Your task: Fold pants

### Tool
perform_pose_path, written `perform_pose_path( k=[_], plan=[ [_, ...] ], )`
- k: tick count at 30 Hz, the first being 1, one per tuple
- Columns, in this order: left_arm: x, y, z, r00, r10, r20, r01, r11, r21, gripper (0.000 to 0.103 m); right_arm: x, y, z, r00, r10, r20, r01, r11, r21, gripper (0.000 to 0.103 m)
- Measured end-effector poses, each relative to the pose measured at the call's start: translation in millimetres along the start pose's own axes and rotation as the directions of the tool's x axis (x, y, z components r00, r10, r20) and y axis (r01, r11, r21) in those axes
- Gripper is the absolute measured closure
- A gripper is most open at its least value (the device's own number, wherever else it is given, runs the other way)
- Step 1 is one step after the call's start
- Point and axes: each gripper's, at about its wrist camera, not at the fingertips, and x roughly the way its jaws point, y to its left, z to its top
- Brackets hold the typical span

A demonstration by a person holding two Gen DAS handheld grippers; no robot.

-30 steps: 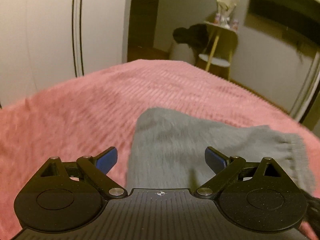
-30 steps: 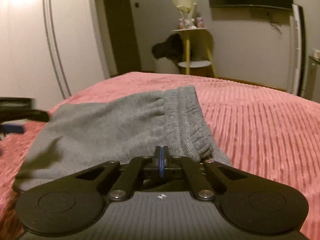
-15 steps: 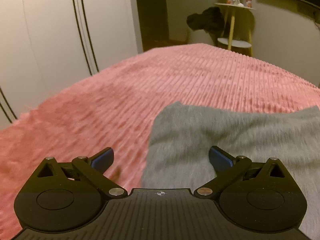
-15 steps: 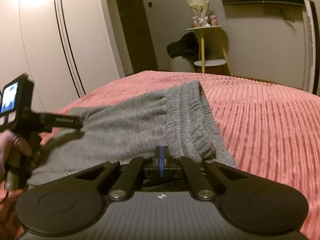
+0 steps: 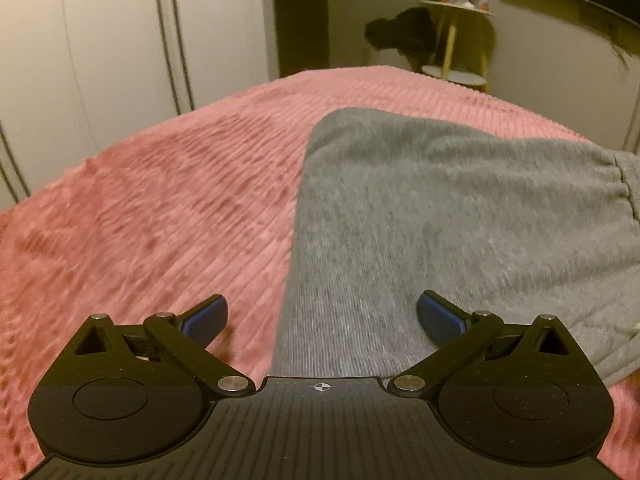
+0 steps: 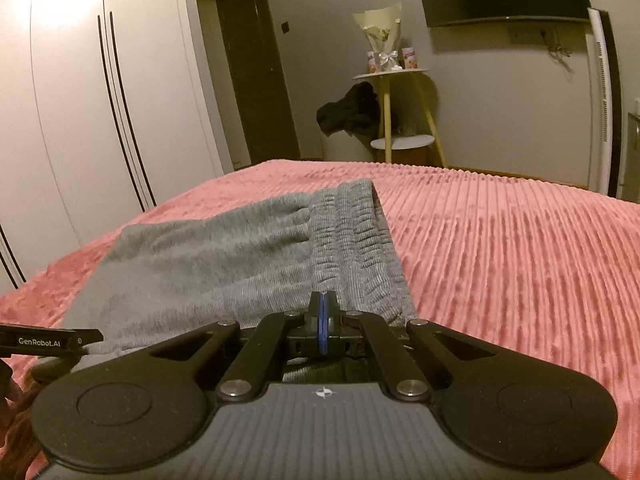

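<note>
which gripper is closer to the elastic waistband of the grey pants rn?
Right. The right gripper, shut, sits at the near end of the waistband. The left gripper, open, hovers over the pants' opposite, plain edge, with the waistband far off to its right.

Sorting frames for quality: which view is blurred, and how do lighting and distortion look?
Left wrist view: motion smear across the pink ribbed bedspread and grey knit pants; the open tongs stay sharp. Right wrist view: crisp, dim warm light, glare on the white wardrobe doors, fisheye bending their lines.
</note>
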Motion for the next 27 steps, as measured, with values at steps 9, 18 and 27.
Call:
perform_pose_path(
  k=[9,18,27],
  plan=[
    [-55,23,-23,0.992,-0.111,-0.068,0.093,0.97,-0.223,0.0,-41,14,2,0.998,0.014,0.061,-0.016,0.999,0.033,0.085],
    [-41,13,-33,0.991,-0.041,-0.126,0.016,0.982,-0.188,0.0,-14,44,-14,0.994,-0.054,-0.09,0.046,0.996,-0.08,0.086],
    [-34,1,-39,0.988,-0.008,-0.151,-0.013,0.99,-0.137,0.0,-4,33,-32,0.999,-0.011,-0.053,0.005,0.994,-0.113,0.086]
  ],
)
